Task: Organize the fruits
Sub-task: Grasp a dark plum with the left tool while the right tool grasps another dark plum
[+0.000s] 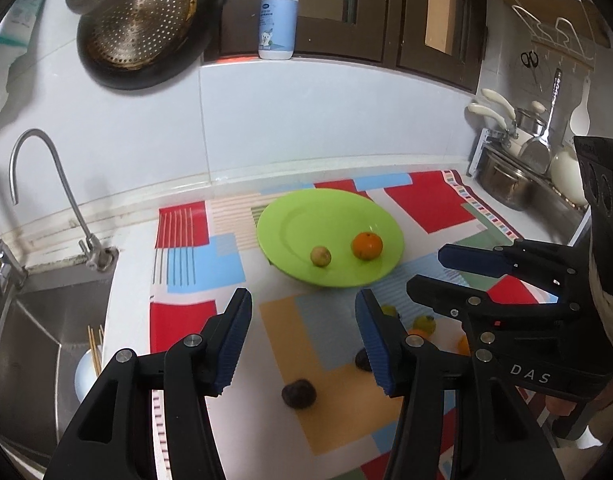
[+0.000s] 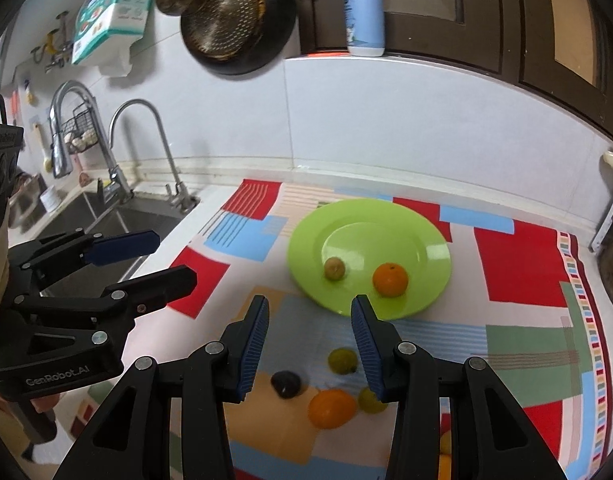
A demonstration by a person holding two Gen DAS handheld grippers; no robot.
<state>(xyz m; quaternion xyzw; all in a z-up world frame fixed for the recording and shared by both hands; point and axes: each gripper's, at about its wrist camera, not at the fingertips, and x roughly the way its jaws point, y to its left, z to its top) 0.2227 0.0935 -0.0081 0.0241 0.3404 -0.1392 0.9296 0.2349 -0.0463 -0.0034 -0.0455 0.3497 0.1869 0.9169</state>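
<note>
Two fruits sit on the green plate (image 1: 294, 216): an orange (image 1: 366, 245) and a small yellow-green fruit (image 1: 320, 256) just beside it, both on the plate's near half. Plate rests on a patterned mat (image 1: 186, 240) on the counter.

Left gripper (image 1: 304, 342) hangs over the mat, short of the plate, jaws parted, nothing between the pads. Right gripper (image 2: 310, 346) likewise: jaws apart, empty, held short of the plate's near rim.

Loose fruit on the mat nearer than the plate. Left wrist view: a dark fruit (image 1: 299, 393) between its fingers, a second dark one (image 1: 362, 359) half hidden behind the right finger, plus yellowish and orange bits mostly blocked by the right gripper body. Right wrist view shows that cluster clearly: a dark fruit (image 2: 285, 384), a loose orange (image 2: 332, 408), two green-yellow fruits (image 2: 342, 360), one partly behind the finger.

Only the left view shows the pots (image 1: 502, 180) to the right of the plate. Only the right view shows the second faucet (image 2: 72, 120) and wire basket beyond the sink (image 2: 106, 220), left of the plate. Both show the soap bottle (image 1: 278, 12) on the ledge behind the plate.
</note>
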